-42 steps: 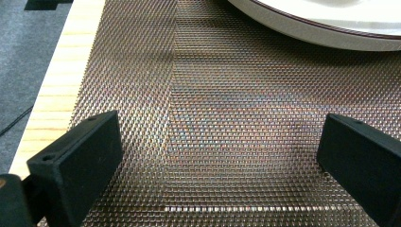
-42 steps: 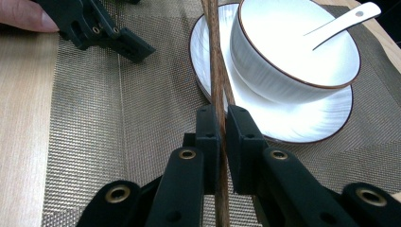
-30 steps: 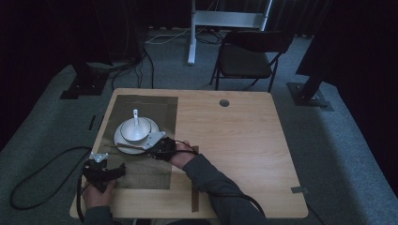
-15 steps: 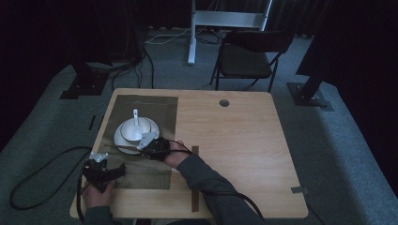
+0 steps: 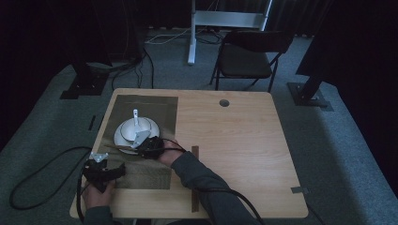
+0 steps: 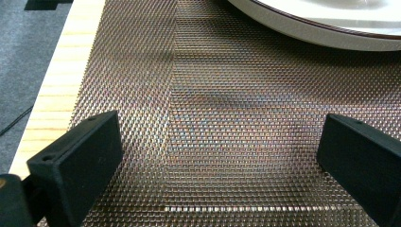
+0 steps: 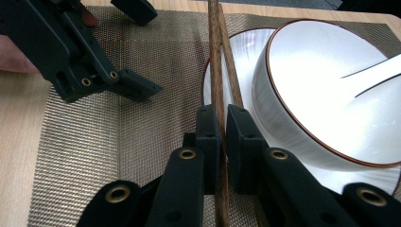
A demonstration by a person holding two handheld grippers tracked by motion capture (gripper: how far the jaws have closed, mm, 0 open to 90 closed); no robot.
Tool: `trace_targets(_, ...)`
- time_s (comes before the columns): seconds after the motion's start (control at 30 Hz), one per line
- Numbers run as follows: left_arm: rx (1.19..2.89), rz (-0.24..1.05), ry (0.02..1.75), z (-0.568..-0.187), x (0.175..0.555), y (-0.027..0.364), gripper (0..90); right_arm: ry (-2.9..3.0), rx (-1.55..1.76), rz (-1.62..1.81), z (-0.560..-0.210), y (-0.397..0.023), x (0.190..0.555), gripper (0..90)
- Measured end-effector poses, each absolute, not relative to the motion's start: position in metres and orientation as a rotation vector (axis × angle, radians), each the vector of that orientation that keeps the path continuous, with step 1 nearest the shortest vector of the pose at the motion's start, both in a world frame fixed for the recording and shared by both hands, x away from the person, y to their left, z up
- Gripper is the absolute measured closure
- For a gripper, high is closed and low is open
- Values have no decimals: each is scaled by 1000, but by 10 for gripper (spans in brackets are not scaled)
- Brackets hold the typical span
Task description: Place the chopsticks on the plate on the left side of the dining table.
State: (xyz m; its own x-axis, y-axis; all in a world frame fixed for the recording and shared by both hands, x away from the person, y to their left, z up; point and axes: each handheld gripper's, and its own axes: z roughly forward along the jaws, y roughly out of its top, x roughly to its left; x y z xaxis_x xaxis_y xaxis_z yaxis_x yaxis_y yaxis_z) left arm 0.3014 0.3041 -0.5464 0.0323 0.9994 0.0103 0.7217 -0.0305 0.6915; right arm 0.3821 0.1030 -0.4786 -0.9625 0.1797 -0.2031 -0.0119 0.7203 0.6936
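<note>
Wooden table (image 5: 244, 140), pale top, with a woven brown placemat (image 5: 152, 105) covering its left part, at 9 o'clock from the table's middle.

Item one: your right gripper (image 5: 149, 146). Your right forearm, in a grey sleeve (image 5: 197, 180), reaches from 6 o'clock up and leftward across the table, ending at the near rim of the plate (image 5: 121, 137). The right gripper view shows its jaws drawn narrow and clamped on a pair of brown chopsticks (image 7: 218, 71), which run straight ahead toward 12 o'clock over the plate rim and the mat.

Item two: your left gripper (image 5: 101, 171). Your left hand (image 5: 96, 197) holds it at the mat's near left corner, about 7 o'clock from the plate. The left gripper view shows both black jaws spread wide, nothing between them but mat weave, with the plate edge (image 6: 331, 28) at 1 o'clock.

Item three: white bowl (image 7: 331, 90) with a thin brown rim, standing on the plate. A white spoon (image 7: 373, 75) lies inside it.

From the high view the chopsticks read as a thin dark line beside the plate; the right gripper view makes plain that they are two sticks held together. That view also shows the left gripper (image 7: 101, 52) at 10 o'clock, apart from the plate.
</note>
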Motion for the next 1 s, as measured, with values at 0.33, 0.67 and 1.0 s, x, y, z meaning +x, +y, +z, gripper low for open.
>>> trace_targets(0.33, 1805, 709, 1741, -546, 301, 304, 14, 2688, 125, 1062, -483, 111, 387, 840)
trace_targets(0.67, 1807, 708, 1741, -546, 301, 304, 14, 2715, 106, 979, -493, 120, 391, 840)
trace_targets(1.0, 1804, 711, 1741, -547, 301, 304, 14, 2722, 104, 960, -493, 126, 395, 839)
